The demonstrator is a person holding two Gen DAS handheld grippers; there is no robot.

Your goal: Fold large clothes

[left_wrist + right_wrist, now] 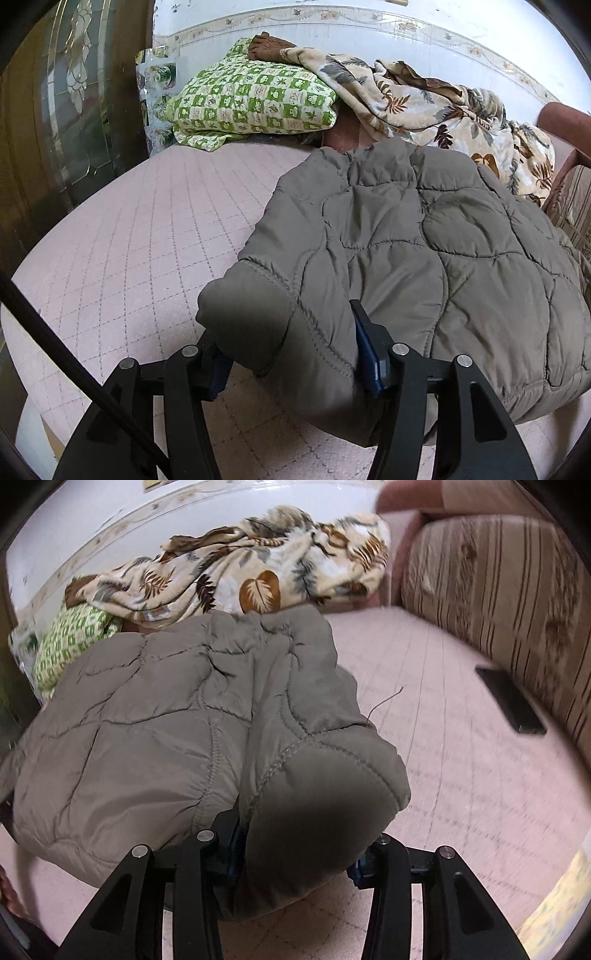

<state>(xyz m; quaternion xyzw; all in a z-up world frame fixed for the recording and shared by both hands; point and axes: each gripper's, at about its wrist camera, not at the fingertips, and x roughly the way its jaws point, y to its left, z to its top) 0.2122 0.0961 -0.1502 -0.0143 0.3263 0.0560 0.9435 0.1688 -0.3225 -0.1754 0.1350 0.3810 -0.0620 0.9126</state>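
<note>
On the pink quilted bed (122, 236) lies a grey-brown padded jacket (424, 236), folded into a thick bundle, its far edge near a leaf-print blanket (417, 99) heaped against the white wall. The left hand-held gripper (291, 354) straddles the jacket's near left corner, padding bulging between its blue-padded fingers (369, 358); whether the pads press the cloth or merely flank it, I cannot tell. The right hand-held gripper (299, 853) likewise has the near right corner bunched between its fingers, and its grip is just as unclear. A green checked pillow (251, 99) sits at the bed's far left, partly under the blanket. A striped sofa (498, 590) stands to the right, a dark phone (511, 699) lying on the bed beside it.
</note>
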